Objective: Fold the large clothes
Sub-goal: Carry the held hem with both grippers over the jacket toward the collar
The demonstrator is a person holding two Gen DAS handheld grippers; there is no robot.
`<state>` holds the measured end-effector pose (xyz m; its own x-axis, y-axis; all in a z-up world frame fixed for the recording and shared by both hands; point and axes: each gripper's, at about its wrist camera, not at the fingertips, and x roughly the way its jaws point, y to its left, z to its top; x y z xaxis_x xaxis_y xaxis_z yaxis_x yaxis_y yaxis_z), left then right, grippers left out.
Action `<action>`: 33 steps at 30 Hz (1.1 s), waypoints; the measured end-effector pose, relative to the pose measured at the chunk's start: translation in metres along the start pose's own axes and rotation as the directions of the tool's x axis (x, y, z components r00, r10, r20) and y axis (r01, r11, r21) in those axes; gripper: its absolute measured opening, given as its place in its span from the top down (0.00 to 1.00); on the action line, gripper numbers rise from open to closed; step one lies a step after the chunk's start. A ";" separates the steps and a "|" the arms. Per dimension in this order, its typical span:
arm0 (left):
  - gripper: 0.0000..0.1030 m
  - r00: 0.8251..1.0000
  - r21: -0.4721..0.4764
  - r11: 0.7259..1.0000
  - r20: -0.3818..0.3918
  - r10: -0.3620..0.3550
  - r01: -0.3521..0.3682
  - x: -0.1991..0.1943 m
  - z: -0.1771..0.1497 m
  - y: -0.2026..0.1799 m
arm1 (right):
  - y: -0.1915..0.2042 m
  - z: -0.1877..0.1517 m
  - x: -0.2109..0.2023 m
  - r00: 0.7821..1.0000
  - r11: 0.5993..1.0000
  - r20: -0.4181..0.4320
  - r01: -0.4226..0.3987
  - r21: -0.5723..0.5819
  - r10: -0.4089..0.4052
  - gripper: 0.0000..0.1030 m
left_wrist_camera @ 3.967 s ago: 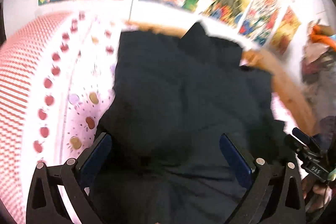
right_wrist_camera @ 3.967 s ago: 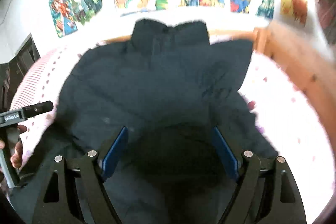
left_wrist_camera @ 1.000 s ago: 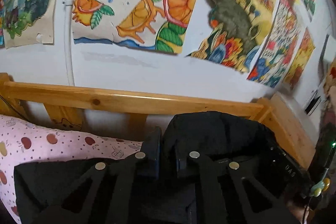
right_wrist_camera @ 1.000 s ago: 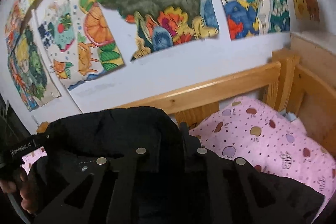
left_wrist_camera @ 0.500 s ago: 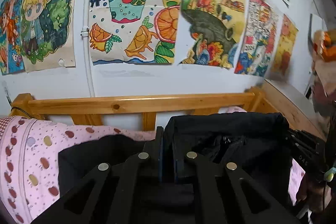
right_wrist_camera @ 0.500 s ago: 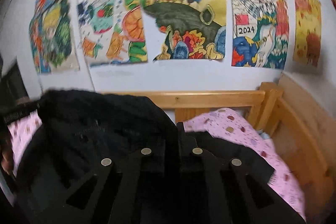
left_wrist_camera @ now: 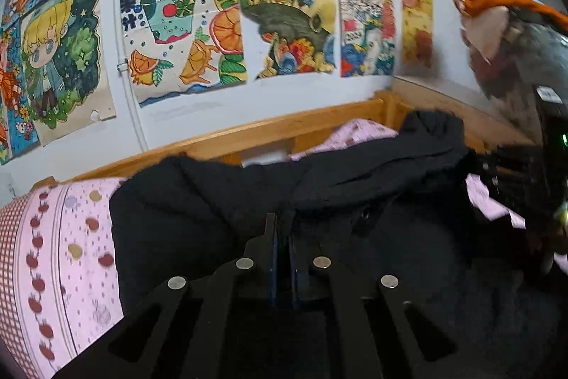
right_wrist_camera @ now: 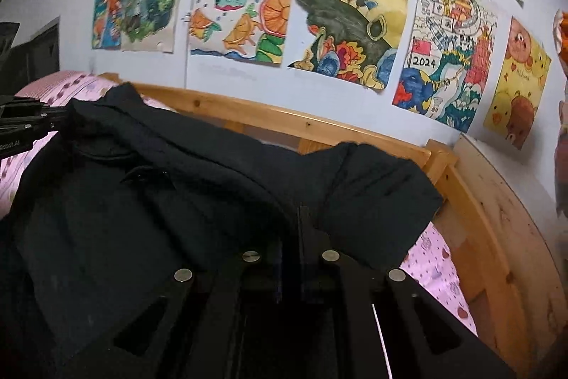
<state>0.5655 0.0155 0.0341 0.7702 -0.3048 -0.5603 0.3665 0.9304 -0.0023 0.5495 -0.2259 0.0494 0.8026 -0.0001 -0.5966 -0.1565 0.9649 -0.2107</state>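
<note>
A large black padded jacket [left_wrist_camera: 220, 201] lies on a pink dotted bedsheet [left_wrist_camera: 71, 254] and fills the lower half of both views [right_wrist_camera: 149, 201]. My left gripper [left_wrist_camera: 282, 229] is shut on the jacket's upper edge near its collar. My right gripper [right_wrist_camera: 296, 219] is shut on the same edge further right, where a sleeve [right_wrist_camera: 383, 190] drapes toward the bed corner. The other gripper shows at the right edge of the left wrist view [left_wrist_camera: 511, 176] and at the left edge of the right wrist view [right_wrist_camera: 21, 123]. The jacket's lower part is hidden under the grippers.
A wooden bed rail [right_wrist_camera: 284, 123] runs behind the jacket and turns along the right side [right_wrist_camera: 497, 237]. Colourful drawings [left_wrist_camera: 184, 34] cover the wall above. A pile of clothes [left_wrist_camera: 504, 34] hangs at the far right. Pink sheet [right_wrist_camera: 440, 269] shows beside the sleeve.
Both grippers, open over the spread jacket four seconds ago, are now shut on its top edge. In the last second they have drawn back from the wall, the jacket edge coming with them.
</note>
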 end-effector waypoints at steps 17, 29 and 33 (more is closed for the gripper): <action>0.96 0.997 0.143 0.990 -0.070 0.011 -0.001 0.019 -0.079 -0.024 | 0.040 -0.064 0.018 0.992 0.996 -0.126 0.004 -0.084 -0.014 0.95; 0.95 0.999 0.172 0.985 -0.030 -0.032 0.036 0.007 -0.070 -0.018 | 0.027 -0.050 -0.081 0.986 0.997 0.154 -0.071 0.004 0.070 0.54; 0.95 0.999 0.181 0.983 -0.044 -0.032 0.040 0.009 -0.069 -0.020 | 0.034 -0.014 -0.084 0.972 0.996 0.216 -0.092 -0.009 0.092 0.54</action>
<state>0.5296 0.0084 -0.0283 0.7344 -0.3255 -0.5956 0.4852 0.8653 0.1255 0.4684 -0.1967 0.0813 0.8903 0.1455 -0.4316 -0.2349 0.9585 -0.1616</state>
